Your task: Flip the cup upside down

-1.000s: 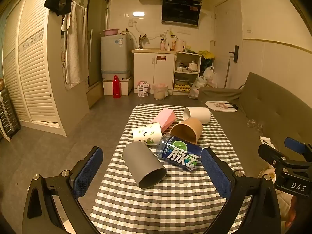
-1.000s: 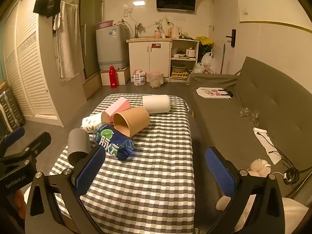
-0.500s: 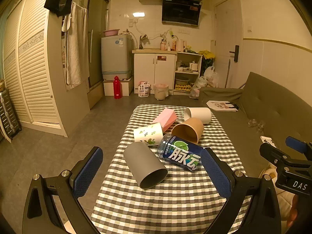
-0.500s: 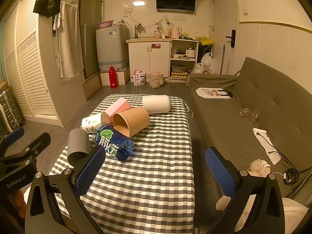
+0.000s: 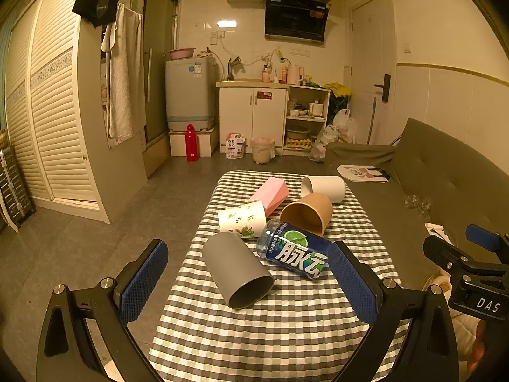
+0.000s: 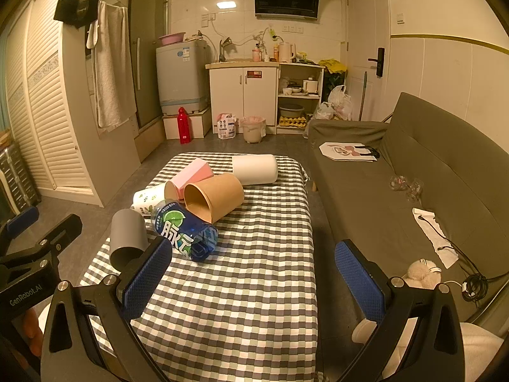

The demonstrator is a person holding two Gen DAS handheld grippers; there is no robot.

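Several cups lie on their sides on a checkered table [image 5: 286, 334]. A grey cup [image 5: 237, 270] is nearest, its mouth toward me; it also shows in the right wrist view [image 6: 128, 237]. Behind it lie a leaf-print white cup [image 5: 243, 219], a pink cup [image 5: 270, 194], a brown cup [image 5: 307, 212] and a plain white cup [image 5: 324, 187]. My left gripper [image 5: 251, 283] is open and empty, above the table's near end with the grey cup between its fingers' line of sight. My right gripper [image 6: 254, 278] is open and empty over the table [image 6: 248, 286].
A blue drink bottle [image 5: 294, 253] lies beside the grey cup, touching the brown cup; it shows in the right wrist view [image 6: 184, 230] too. A green sofa [image 6: 413, 175] runs along the table's right side. Kitchen cabinets [image 5: 254, 117] stand at the back.
Both grippers have drifted only slightly; the left view has edged a little closer to the cups. Nothing on the table has moved.
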